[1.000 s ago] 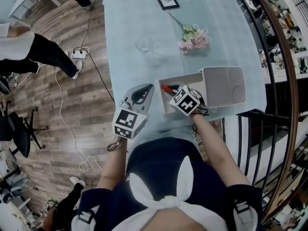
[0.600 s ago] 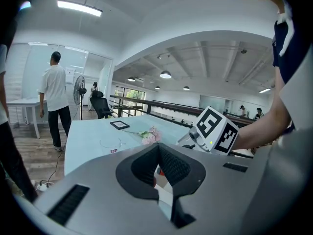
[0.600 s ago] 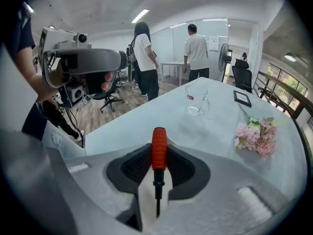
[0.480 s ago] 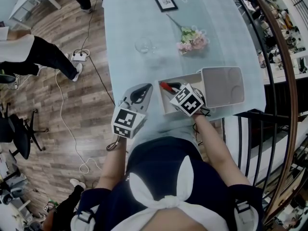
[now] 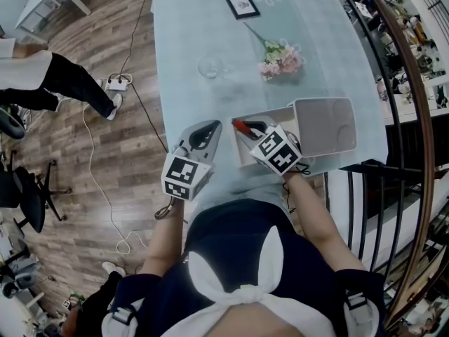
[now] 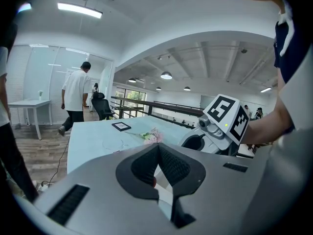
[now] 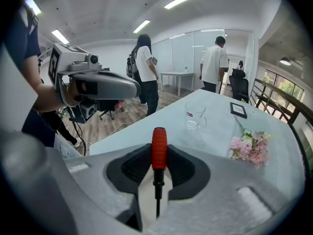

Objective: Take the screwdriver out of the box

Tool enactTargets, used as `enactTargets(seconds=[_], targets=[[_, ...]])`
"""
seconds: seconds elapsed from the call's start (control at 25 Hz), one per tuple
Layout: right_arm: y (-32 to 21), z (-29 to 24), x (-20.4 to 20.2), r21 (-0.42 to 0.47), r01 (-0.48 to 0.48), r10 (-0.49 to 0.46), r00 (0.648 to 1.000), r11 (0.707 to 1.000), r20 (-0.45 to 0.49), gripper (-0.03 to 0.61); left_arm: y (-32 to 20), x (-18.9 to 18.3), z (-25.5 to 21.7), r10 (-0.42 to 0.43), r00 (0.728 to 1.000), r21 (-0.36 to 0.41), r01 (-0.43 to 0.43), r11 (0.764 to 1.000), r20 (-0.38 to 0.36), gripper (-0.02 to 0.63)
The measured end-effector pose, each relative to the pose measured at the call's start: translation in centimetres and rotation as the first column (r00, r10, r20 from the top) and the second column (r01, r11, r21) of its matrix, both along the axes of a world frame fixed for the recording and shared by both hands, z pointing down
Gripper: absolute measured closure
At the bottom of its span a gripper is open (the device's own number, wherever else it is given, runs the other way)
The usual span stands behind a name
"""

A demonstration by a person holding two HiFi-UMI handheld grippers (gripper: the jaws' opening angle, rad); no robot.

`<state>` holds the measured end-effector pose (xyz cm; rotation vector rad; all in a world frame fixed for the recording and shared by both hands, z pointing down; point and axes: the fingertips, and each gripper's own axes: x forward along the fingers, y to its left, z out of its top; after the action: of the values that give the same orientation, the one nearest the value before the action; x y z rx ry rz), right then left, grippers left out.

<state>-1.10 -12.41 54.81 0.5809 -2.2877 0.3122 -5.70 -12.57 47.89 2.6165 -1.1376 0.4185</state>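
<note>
A screwdriver (image 7: pixel 159 151) with a red ribbed handle and a dark shaft stands between the pads of my right gripper (image 7: pixel 157 164), which is shut on it. From the head view its red handle (image 5: pixel 242 126) shows over the left end of the open white box (image 5: pixel 270 112), just ahead of the right gripper (image 5: pixel 254 129). To the left of the box, over the table's near edge, my left gripper (image 5: pixel 209 128) hovers with its pads meeting at the tips and nothing between them (image 6: pixel 159 148). The box's inside is mostly hidden by the right gripper.
The box's white lid (image 5: pixel 326 125) lies right of the box. Further back on the pale blue table (image 5: pixel 182 34) are a clear glass (image 5: pixel 210 65), pink flowers (image 5: pixel 282 57) and a small picture frame (image 5: pixel 243 2). A railing (image 5: pixel 414 118) runs along the right; people stand at left.
My right gripper has lifted with the screwdriver, whose red handle now sits higher over the box. The left gripper has stayed where it was.
</note>
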Motion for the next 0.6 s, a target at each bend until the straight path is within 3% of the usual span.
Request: enactTargets(seconds=[0.6], targets=[[-0.4, -5.3, 0.1, 0.086, -0.041, 0.031, 0.993, 0.995, 0.114, 0.482, -0.1, -0.1, -0.3, -0.005, 1.0, 0.004, 0.005, 1.0, 0.002, 0.598]])
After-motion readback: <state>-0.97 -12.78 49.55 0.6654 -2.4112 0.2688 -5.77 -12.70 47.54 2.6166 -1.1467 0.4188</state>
